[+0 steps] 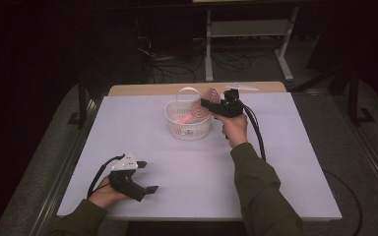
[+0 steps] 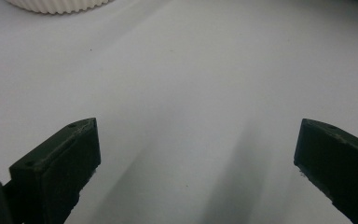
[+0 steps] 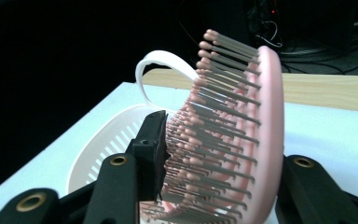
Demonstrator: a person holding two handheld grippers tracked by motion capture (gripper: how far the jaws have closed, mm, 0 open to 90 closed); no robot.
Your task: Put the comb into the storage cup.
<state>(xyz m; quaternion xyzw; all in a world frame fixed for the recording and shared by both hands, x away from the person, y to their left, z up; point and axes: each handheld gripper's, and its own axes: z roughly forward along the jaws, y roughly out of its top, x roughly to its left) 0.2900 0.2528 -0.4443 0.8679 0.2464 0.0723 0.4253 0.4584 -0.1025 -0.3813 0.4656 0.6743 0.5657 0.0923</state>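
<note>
Two grippers are at work over a white table (image 1: 285,162), seen from the high view: the left gripper (image 1: 147,177) rests low near the front edge in the person's left hand (image 1: 106,192), its jaws spread apart with nothing between them, well apart from everything else. Farther back, the right hand (image 1: 235,129) holds the right gripper (image 1: 205,104) at the rim of a white slatted basket (image 1: 189,129) with a hoop handle, and a pink hairbrush (image 1: 197,114) leans out of that basket, its handle down inside and its round head up by the jaws. From the left gripper view, both black jaws stand wide over bare white tabletop, and the ribbed bottom of the basket (image 2: 58,4) peeks in at the top edge. From the right gripper view, the hairbrush (image 3: 242,135) stands on edge between the jaws, bristles facing the left-hand jaw, whose pad touches the bristle tips; the other jaw sits just beside the brush's pink back, though whether it presses there I cannot tell. The jaws are only narrowly parted. Below the brush sits the basket (image 3: 102,149), its handle arching behind.
</note>
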